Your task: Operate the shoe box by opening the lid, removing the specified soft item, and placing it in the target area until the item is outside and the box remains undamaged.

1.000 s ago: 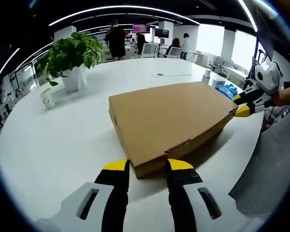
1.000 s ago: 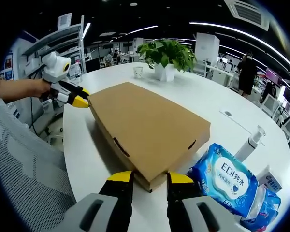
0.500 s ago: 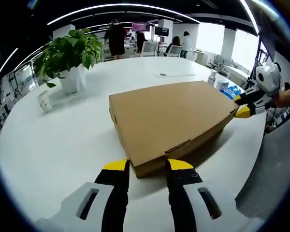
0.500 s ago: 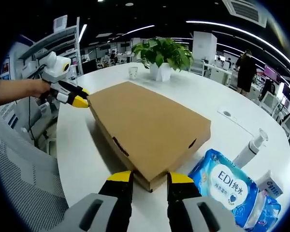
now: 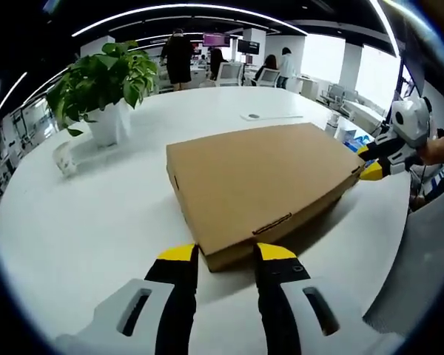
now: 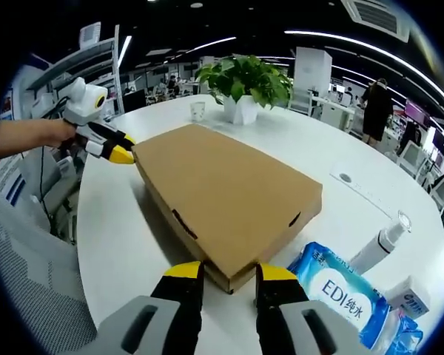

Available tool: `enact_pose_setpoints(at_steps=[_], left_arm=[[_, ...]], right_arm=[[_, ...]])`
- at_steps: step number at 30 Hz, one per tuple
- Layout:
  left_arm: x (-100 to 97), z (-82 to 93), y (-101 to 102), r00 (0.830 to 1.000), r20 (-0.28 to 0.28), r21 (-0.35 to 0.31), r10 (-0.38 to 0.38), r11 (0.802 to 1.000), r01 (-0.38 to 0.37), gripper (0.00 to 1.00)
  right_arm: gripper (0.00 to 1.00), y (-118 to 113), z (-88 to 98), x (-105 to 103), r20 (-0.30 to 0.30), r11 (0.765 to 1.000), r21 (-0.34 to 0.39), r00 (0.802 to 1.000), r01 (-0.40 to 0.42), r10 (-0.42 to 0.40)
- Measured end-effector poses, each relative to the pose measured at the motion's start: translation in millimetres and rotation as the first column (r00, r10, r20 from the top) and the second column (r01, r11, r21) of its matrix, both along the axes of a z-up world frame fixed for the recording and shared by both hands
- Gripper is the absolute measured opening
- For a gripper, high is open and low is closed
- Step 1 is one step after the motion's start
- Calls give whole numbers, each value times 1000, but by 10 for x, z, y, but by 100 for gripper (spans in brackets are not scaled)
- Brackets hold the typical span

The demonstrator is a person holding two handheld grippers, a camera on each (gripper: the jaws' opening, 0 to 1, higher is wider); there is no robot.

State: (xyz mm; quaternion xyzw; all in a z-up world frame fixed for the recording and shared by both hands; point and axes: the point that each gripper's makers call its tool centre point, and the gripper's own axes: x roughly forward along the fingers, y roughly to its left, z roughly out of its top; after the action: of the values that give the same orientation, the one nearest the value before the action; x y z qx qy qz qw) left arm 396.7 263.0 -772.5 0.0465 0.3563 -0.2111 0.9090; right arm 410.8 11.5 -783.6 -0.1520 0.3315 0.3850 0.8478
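While the lid lies shut on the shoe box (image 5: 263, 177), we hold left gripper (image 5: 224, 253) and right gripper (image 6: 229, 271) at opposite corners, jaws spread, on the white table (image 5: 96, 214).

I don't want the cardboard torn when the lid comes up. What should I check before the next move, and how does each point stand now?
1. Lid of the shoe box shut and flat: ok.
2. Left claw open, straddling the near corner: ok.
3. Right claw open at the opposite corner: ok.
4. Cardboard undamaged on the faces in view: ok.
5. Wet wipes pack lies close beside the box: not ok if the box slides.
6. Soft item inside: cannot tell.
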Motion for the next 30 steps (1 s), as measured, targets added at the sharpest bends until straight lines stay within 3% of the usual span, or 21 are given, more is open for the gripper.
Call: enact_pose_setpoints(at_steps=[12,30], left_arm=[[182,-6,-33,1000,-8,6,-12,1000,12,30],[216,-5,-28,1000,-14,13,-16,1000,16,29]], right_arm=[[25,-32,-4,159,-4,1000,-9,1000,14,-14],[25,-30,-6,204,-5,1000,-11,1000,14,-14]])
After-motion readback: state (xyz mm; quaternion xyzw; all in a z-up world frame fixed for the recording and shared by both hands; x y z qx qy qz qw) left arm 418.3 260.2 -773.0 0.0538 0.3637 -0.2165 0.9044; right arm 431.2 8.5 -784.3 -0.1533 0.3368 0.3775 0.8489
